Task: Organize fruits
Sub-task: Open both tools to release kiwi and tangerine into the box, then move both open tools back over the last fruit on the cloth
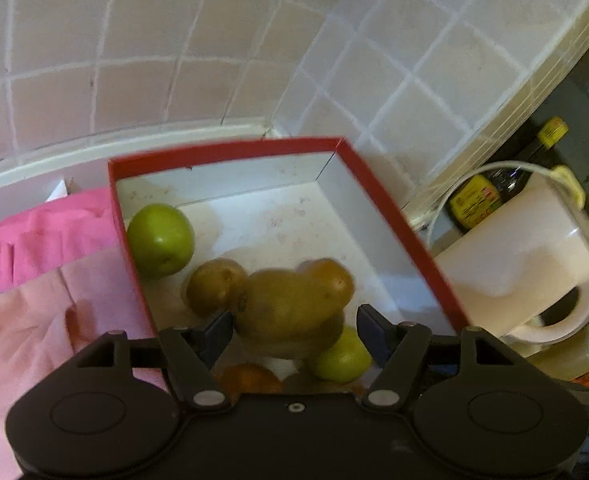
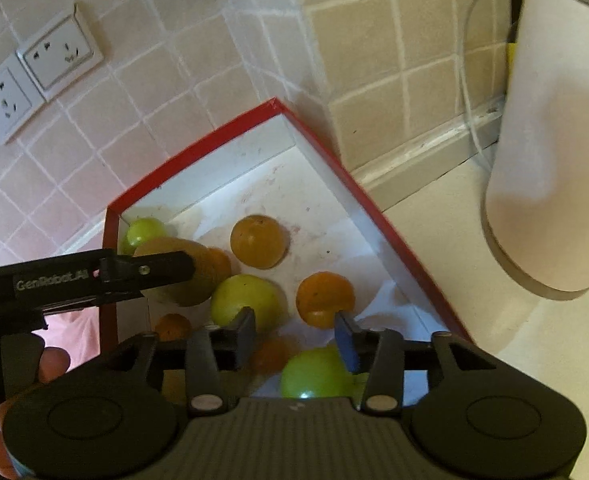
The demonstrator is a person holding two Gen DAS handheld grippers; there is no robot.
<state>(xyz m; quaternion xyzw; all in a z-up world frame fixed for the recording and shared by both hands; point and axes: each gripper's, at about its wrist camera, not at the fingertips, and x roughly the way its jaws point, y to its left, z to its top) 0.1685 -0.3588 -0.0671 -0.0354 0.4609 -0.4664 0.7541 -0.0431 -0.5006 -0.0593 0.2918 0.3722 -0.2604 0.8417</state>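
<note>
A red box [image 1: 394, 216] with a white inside holds several fruits: brown kiwis [image 1: 286, 312], green fruits [image 1: 160, 238] and oranges [image 2: 257, 242]. My left gripper [image 1: 294, 334] is open over the box, its fingers either side of a kiwi; the left finger touches it, the right finger is apart from it. My right gripper [image 2: 296, 336] is open and empty above the box [image 2: 374, 208], with a green fruit [image 2: 314, 374] and an orange [image 2: 272, 354] below it. The left gripper also shows in the right wrist view [image 2: 166, 270] beside a kiwi [image 2: 182, 272].
A white electric kettle [image 2: 554, 152] with a white cord [image 2: 464, 60] stands right of the box. Pink cloth [image 1: 54, 280] lies left of it. Yellow-capped dark bottles [image 1: 494, 188] stand behind the kettle. Tiled walls meet behind the box, with wall sockets [image 2: 34, 76].
</note>
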